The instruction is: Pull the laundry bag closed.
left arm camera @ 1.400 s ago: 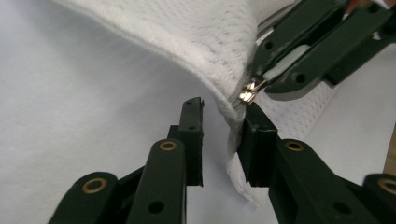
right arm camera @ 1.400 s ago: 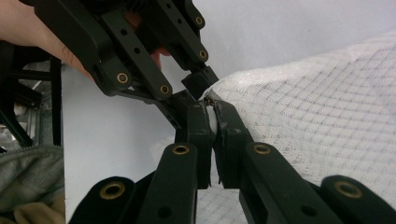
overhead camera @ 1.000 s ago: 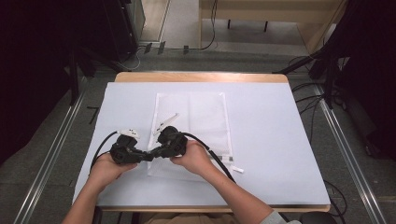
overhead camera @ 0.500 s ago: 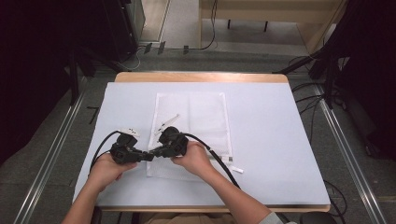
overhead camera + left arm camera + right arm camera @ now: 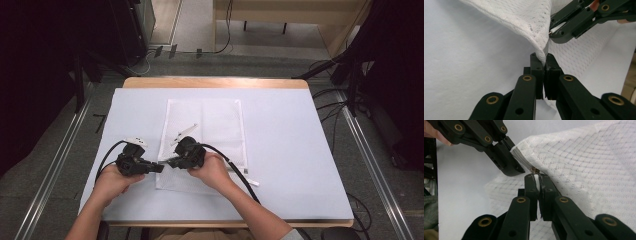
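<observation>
My left fingers (image 5: 537, 68) pin the mesh laundry bag's (image 5: 220, 120) zipper end; right gripper (image 5: 538, 182) clamps the zipper pull (image 5: 536, 178), ready to slide.

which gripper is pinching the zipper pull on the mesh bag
The right gripper: its shut jaws clamp the zipper pull. The left gripper only pinches the mesh bag edge.

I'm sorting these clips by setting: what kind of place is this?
Probably a lab or workshop recording station, not a home: a wooden table under a plain white sheet, black cables trailing over the grey floor, and metal floor rails beside the table.
</observation>
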A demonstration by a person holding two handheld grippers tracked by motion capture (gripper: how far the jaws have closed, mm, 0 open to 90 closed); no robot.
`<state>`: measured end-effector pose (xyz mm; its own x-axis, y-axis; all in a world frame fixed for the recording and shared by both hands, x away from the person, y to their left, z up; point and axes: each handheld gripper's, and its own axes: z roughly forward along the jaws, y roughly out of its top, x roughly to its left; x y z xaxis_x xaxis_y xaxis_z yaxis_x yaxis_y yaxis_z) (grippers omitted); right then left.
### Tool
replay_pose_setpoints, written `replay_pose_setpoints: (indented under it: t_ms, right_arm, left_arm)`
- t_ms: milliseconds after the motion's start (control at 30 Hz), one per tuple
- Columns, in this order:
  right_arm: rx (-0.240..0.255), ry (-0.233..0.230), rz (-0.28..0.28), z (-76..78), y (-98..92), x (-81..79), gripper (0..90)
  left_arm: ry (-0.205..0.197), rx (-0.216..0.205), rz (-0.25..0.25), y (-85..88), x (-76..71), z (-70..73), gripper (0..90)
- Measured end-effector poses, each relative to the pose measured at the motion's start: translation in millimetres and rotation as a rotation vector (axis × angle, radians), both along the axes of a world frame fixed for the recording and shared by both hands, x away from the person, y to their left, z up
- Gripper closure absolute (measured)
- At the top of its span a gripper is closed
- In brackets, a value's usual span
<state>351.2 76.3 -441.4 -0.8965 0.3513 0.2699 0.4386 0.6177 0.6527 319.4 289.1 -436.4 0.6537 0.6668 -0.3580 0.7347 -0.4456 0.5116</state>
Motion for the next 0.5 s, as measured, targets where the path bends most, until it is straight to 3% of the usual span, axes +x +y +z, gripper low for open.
replay_pose_setpoints:
  t_ms: [500]
  right_arm:
    - [-0.004, -0.003, 0.006, -0.9, -2.7, -0.5, 88.0]
  left_arm:
    - [-0.008, 0.003, -0.007, -0.2, -1.3, -1.0, 88.2]
